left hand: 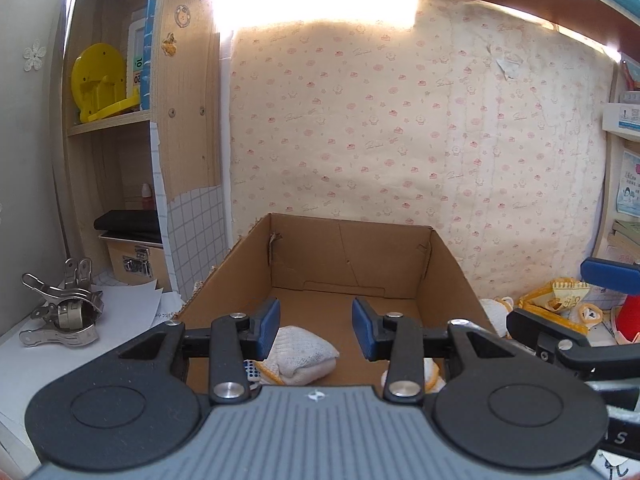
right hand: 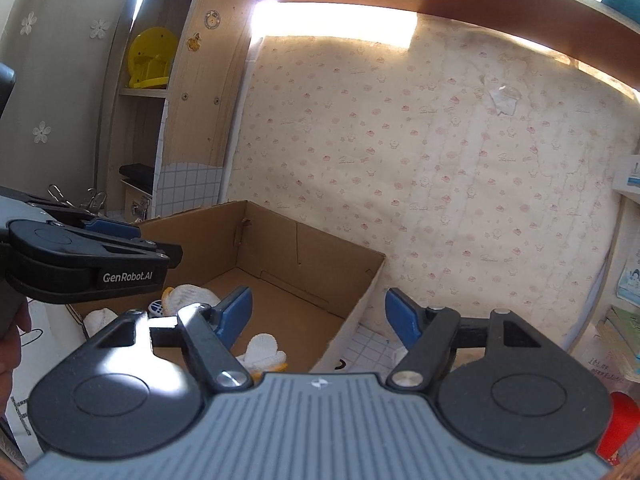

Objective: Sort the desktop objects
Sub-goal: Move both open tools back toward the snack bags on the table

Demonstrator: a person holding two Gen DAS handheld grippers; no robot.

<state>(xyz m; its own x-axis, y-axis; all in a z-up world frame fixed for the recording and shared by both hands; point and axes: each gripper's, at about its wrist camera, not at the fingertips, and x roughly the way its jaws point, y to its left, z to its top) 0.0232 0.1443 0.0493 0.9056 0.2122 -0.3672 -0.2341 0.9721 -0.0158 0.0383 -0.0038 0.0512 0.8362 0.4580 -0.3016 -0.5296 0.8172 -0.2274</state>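
Note:
A brown cardboard box [left hand: 452, 276] stands open on the desk against the wallpapered wall; it also shows in the right wrist view [right hand: 360, 280]. Inside lie white knitted gloves with yellow cuffs [left hand: 304, 354] [right hand: 262, 350] and a small blue-dotted item [left hand: 251, 370]. My left gripper [left hand: 315, 330] is open and empty, just above the box's near end. My right gripper [right hand: 318, 318] is open and empty, over the box's right wall. The left gripper's body [right hand: 92, 256] shows at left in the right wrist view.
Metal clips [left hand: 64, 312] lie on white paper at the left. Shelves at the left hold a yellow disc [left hand: 100, 80] and a small case [left hand: 132, 256]. Yellow packets [left hand: 560, 298] and a red object [left hand: 630, 316] lie right of the box. Books stack at far right [right hand: 624, 332].

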